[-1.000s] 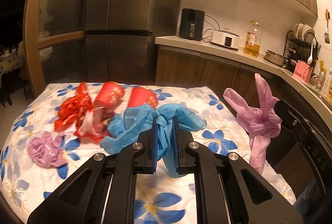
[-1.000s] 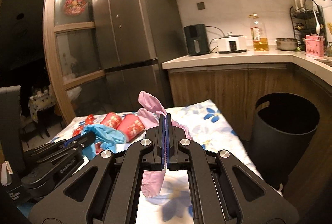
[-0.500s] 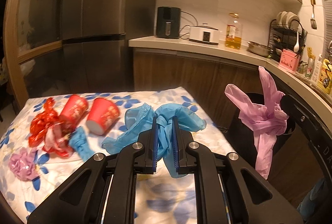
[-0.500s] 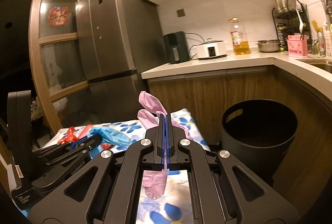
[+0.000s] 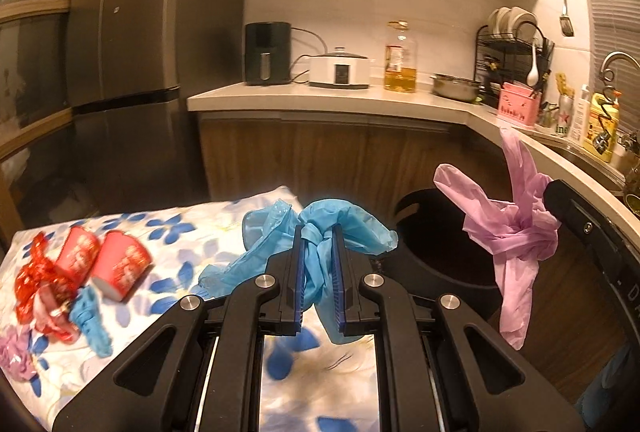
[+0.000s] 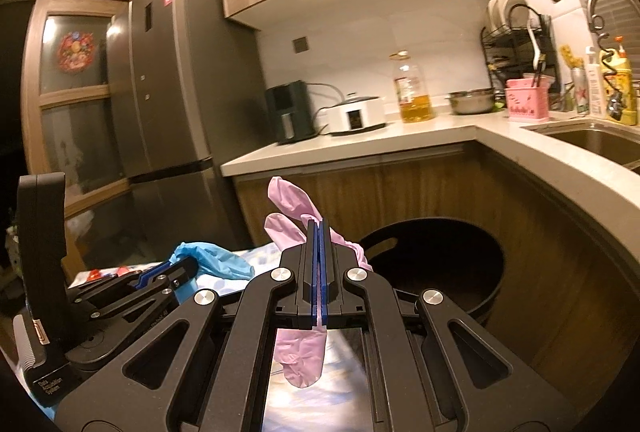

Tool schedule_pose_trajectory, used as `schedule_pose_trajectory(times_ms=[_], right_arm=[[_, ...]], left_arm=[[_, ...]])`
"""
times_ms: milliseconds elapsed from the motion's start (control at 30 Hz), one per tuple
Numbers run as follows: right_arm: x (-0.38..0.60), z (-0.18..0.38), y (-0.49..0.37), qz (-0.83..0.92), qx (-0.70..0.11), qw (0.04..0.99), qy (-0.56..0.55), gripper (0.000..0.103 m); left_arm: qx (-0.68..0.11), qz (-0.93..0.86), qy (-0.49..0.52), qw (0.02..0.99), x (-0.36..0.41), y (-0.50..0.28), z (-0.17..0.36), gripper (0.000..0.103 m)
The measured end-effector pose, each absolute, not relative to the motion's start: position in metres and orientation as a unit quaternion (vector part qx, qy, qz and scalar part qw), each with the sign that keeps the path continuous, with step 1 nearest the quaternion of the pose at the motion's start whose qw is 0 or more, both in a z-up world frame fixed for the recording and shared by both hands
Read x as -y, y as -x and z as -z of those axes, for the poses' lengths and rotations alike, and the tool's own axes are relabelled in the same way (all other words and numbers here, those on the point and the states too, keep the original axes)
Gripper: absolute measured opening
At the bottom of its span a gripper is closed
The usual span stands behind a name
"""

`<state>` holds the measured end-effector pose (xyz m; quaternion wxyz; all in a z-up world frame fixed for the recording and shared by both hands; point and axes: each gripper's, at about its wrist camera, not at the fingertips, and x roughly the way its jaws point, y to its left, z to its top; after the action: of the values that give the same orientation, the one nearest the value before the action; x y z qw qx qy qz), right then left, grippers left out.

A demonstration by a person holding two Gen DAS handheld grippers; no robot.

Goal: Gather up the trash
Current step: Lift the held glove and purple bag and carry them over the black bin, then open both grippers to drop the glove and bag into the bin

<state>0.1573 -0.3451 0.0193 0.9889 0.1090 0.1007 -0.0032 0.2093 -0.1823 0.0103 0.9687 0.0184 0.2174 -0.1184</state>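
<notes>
My left gripper (image 5: 317,232) is shut on a knotted blue plastic bag (image 5: 316,268), held above the right end of the flowered table (image 5: 192,228). My right gripper (image 6: 319,226) is shut on a knotted pink plastic bag (image 6: 302,352), which also shows in the left wrist view (image 5: 512,232). A black round bin (image 6: 436,264) stands open on the floor just beyond both grippers, and also shows in the left wrist view (image 5: 436,232). Two red paper cups (image 5: 120,264), a red wrapper (image 5: 36,284), a blue scrap (image 5: 90,316) and a purple wad (image 5: 16,352) lie on the table's left side.
A wooden cabinet with a pale counter (image 5: 328,98) runs behind and curves right to a sink (image 6: 592,140). On it stand an air fryer (image 5: 267,52), a cooker, an oil bottle and a dish rack. A grey fridge (image 5: 128,72) stands at left.
Both grippers have swung right and forward with their bags, away from the table's middle toward the bin. The bin now fills more of both views. The cups have slid to the left.
</notes>
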Motion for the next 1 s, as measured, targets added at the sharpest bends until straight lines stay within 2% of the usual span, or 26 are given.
schedule_pose_trajectory(times_ms=[600, 1000], right_arm=[[0.43, -0.021, -0.19, 0.084, -0.1, 0.983, -0.129, 0.001], [0.447, -0.01, -0.217, 0.088, -0.122, 0.979, -0.134, 0.001]], left_arm=[[-0.204, 0.21, -0.015, 0.956, 0.278, -0.257, -0.025, 0.012], [-0.213, 0.232, -0.024, 0.949, 0.305, -0.278, -0.011, 0.013]])
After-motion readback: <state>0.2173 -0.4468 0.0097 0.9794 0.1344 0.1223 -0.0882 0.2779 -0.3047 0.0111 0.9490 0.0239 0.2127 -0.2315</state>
